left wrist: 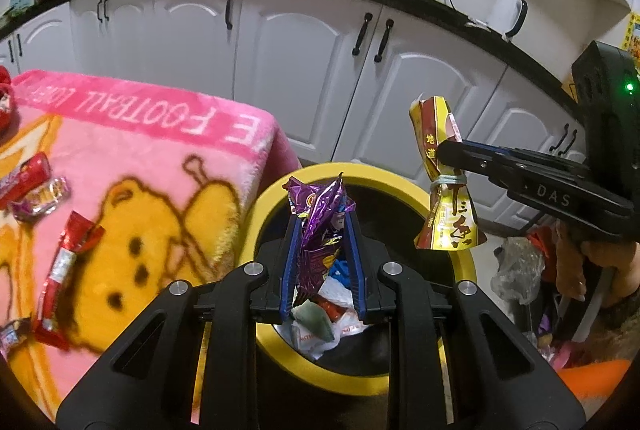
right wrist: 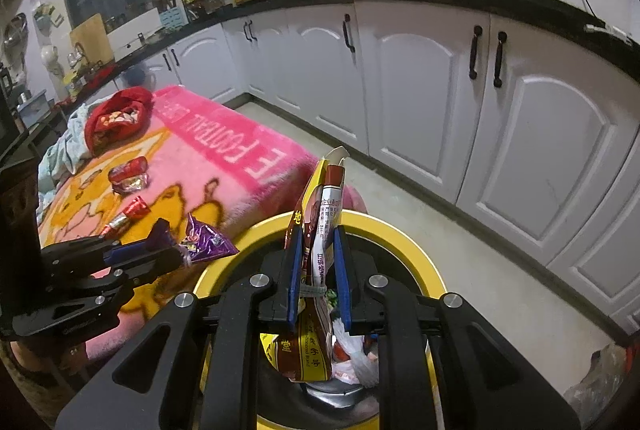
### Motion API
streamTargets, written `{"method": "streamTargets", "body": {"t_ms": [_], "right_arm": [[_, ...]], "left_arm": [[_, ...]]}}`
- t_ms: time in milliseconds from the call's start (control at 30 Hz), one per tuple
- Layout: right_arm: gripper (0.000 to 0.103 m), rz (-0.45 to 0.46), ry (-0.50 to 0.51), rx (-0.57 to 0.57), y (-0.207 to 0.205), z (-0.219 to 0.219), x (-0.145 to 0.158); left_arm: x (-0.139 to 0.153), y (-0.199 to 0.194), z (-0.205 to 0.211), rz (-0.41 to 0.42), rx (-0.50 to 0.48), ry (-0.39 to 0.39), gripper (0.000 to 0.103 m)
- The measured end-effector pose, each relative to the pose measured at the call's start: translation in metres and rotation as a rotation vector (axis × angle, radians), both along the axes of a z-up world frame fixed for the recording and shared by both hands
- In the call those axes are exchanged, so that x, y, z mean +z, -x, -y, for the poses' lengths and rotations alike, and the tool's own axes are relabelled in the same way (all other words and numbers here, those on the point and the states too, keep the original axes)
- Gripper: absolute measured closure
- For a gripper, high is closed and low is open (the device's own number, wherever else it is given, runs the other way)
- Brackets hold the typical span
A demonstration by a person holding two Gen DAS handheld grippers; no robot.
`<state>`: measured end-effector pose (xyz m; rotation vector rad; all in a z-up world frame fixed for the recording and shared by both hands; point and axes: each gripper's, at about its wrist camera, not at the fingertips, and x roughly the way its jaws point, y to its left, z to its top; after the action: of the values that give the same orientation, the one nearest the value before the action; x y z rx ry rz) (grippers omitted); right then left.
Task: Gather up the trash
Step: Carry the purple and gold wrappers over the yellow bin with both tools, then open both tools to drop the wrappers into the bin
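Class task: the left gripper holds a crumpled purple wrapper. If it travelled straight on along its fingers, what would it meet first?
Probably the trash heap inside the yellow-rimmed round bin: the left gripper, shut on the crumpled purple foil wrapper, points down into its opening. Depth is unclear, so the bin's far rim could come first.

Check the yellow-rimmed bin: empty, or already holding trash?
Already holding trash. Inside the yellow-rimmed bin, crumpled white plastic bags and other wrappers show below the left gripper. How full it is cannot be told.

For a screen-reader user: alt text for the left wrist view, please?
The left gripper holds a purple wrapper over a yellow-rimmed bin, while the right gripper holds a tied yellow packet nearby. Red wrappers lie on a pink blanket.
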<state>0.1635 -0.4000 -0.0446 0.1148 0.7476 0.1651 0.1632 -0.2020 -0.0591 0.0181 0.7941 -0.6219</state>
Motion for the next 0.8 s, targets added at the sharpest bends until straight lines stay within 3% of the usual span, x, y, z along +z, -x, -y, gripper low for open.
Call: {"method": "streamTargets", "body": {"t_ms": [567,800], "right_arm": [[0.086,-0.075,-0.047,0.007,-0.008,0.004,-0.026],[0.080,-0.078,-0.057,-0.005,-0.008,0.006,-0.026]], "left_arm": [[-0.022,-0.005,0.010,-0.059,-0.018,-0.003,0.088],[-0.019,-0.005,0.003,-0.054,0.009,-0.001,0.068]]}}
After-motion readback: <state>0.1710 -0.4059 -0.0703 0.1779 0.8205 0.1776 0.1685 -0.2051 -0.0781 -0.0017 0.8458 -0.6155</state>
